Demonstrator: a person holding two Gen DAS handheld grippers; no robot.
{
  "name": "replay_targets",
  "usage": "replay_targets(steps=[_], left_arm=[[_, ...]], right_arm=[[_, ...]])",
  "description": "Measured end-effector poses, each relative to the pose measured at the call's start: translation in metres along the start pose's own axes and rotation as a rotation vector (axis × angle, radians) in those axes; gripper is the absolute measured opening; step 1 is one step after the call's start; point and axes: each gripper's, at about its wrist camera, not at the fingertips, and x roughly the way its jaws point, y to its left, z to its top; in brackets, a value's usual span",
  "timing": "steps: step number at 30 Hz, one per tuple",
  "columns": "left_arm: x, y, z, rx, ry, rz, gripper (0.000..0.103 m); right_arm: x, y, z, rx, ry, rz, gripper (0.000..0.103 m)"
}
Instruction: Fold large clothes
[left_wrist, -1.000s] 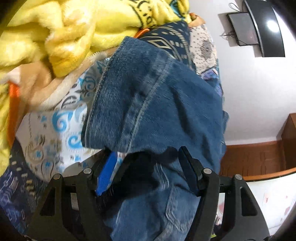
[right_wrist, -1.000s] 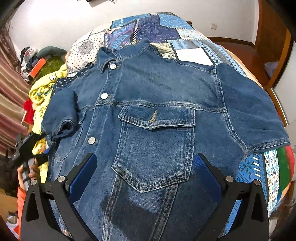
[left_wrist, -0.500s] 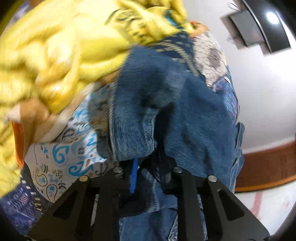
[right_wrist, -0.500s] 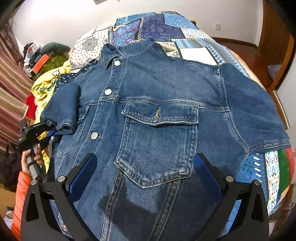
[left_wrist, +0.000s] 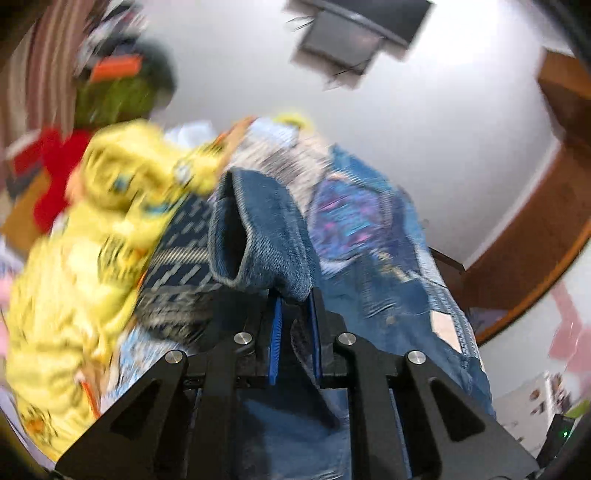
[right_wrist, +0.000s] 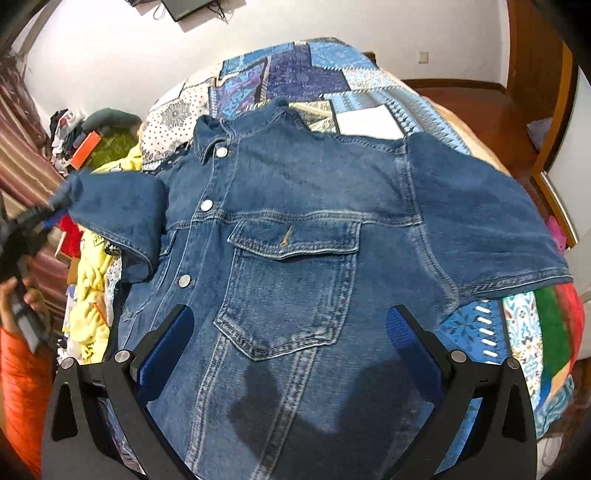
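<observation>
A blue short-sleeved denim jacket (right_wrist: 295, 266) lies front up on the patchwork bedspread (right_wrist: 314, 70), collar away from me. My left gripper (left_wrist: 294, 325) is shut on the hem of the jacket's left sleeve (left_wrist: 258, 236) and holds it lifted off the bed; it also shows in the right wrist view (right_wrist: 48, 218), where the sleeve (right_wrist: 118, 214) is stretched out to the left. My right gripper (right_wrist: 288, 339) is open and empty, hovering above the jacket's chest pocket (right_wrist: 288, 288). The right sleeve (right_wrist: 491, 229) lies flat on the bed.
A crumpled yellow blanket (left_wrist: 81, 258) lies along the left edge of the bed, with red cloth and other clutter (right_wrist: 92, 144) beyond it. A wooden wardrobe (right_wrist: 535, 81) stands at the right. A dark screen (left_wrist: 351, 37) hangs on the white wall.
My left gripper has closed on the left sleeve's hem and lifted it up and outward, so the sleeve now stretches out. My right gripper has stayed open above the pocket.
</observation>
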Motion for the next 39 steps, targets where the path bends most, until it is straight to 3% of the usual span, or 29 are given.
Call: replay_targets(steps=[3, 7, 11, 12, 17, 23, 25, 28, 31, 36, 39], left_arm=[[-0.003, -0.064, 0.004, 0.158, -0.069, 0.035, 0.013], [0.011, -0.127, -0.007, 0.263, -0.049, -0.038, 0.012], [0.039, -0.181, -0.039, 0.319, 0.053, -0.138, 0.010], [0.046, -0.191, -0.049, 0.333, 0.077, -0.152, 0.000], [0.085, -0.242, -0.104, 0.420, 0.211, -0.196, 0.000], [0.105, -0.274, -0.150, 0.472, 0.386, -0.324, 0.000], [0.098, -0.285, -0.161, 0.511, 0.414, -0.345, 0.000], [0.083, -0.291, -0.169, 0.595, 0.393, -0.323, 0.001], [0.074, -0.282, -0.166, 0.625, 0.384, -0.294, 0.008], [0.070, -0.246, -0.149, 0.585, 0.351, -0.215, 0.050], [0.065, -0.213, -0.140, 0.543, 0.321, -0.137, 0.060]], right_arm=[[-0.008, -0.006, -0.001, 0.004, -0.023, -0.001, 0.103], [-0.015, -0.018, -0.004, 0.032, -0.033, 0.014, 0.103], [-0.023, -0.034, -0.005, 0.059, -0.051, -0.007, 0.103], [-0.025, -0.038, -0.005, 0.067, -0.055, -0.010, 0.103], [-0.034, -0.062, -0.007, 0.115, -0.068, -0.036, 0.103], [-0.037, -0.090, -0.012, 0.158, -0.061, -0.088, 0.103], [-0.036, -0.099, -0.013, 0.173, -0.056, -0.104, 0.103], [-0.035, -0.111, -0.015, 0.203, -0.051, -0.121, 0.103], [-0.036, -0.118, -0.016, 0.215, -0.051, -0.135, 0.103], [-0.040, -0.130, -0.015, 0.231, -0.066, -0.154, 0.103], [-0.042, -0.139, -0.013, 0.235, -0.076, -0.170, 0.103]])
